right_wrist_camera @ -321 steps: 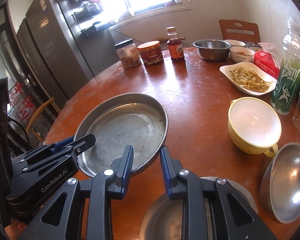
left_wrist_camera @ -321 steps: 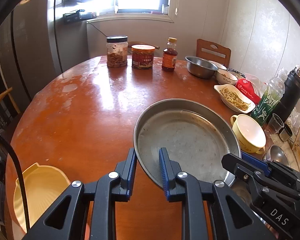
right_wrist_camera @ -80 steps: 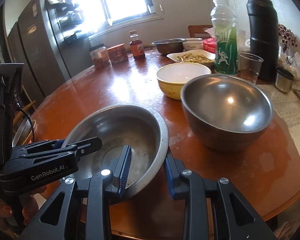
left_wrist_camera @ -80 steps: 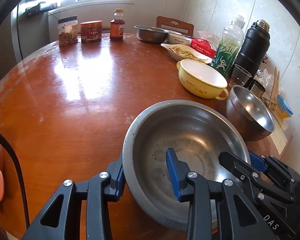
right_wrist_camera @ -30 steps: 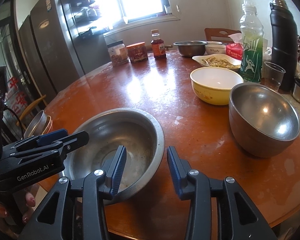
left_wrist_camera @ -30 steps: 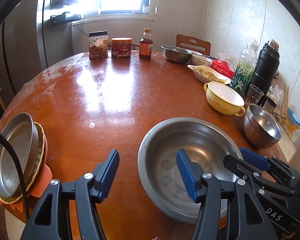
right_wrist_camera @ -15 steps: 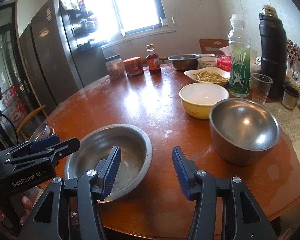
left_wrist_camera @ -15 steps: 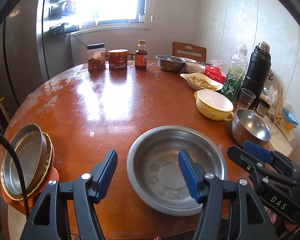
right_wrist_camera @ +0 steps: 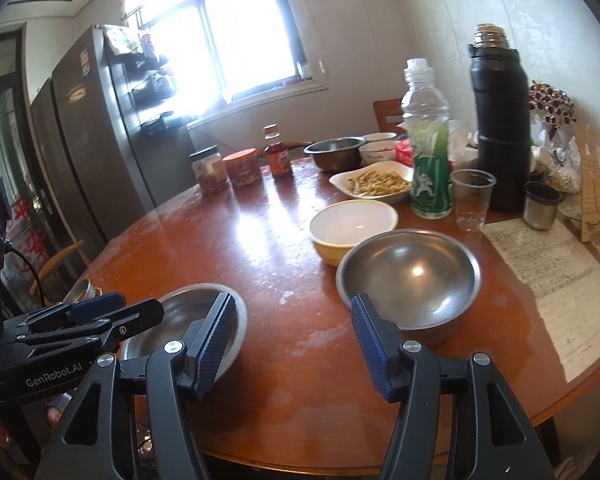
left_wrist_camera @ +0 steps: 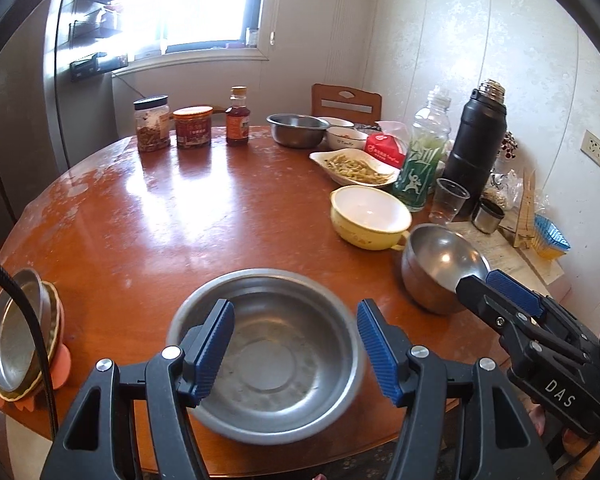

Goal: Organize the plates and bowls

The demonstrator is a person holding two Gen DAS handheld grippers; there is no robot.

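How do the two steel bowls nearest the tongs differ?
The wide steel bowl is shallow with a flat bottom and a dull, speckled inside; the round steel bowl is deeper, curved and shiny. The wide one sits by the table's near edge, the round one beside the yellow bowl. Both are empty, upright and ungripped.

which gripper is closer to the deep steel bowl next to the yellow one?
Right. The right gripper hangs open just in front of the deep steel bowl, its right finger overlapping the near rim in view. The left gripper sits open over the wide shallow steel bowl, further left.
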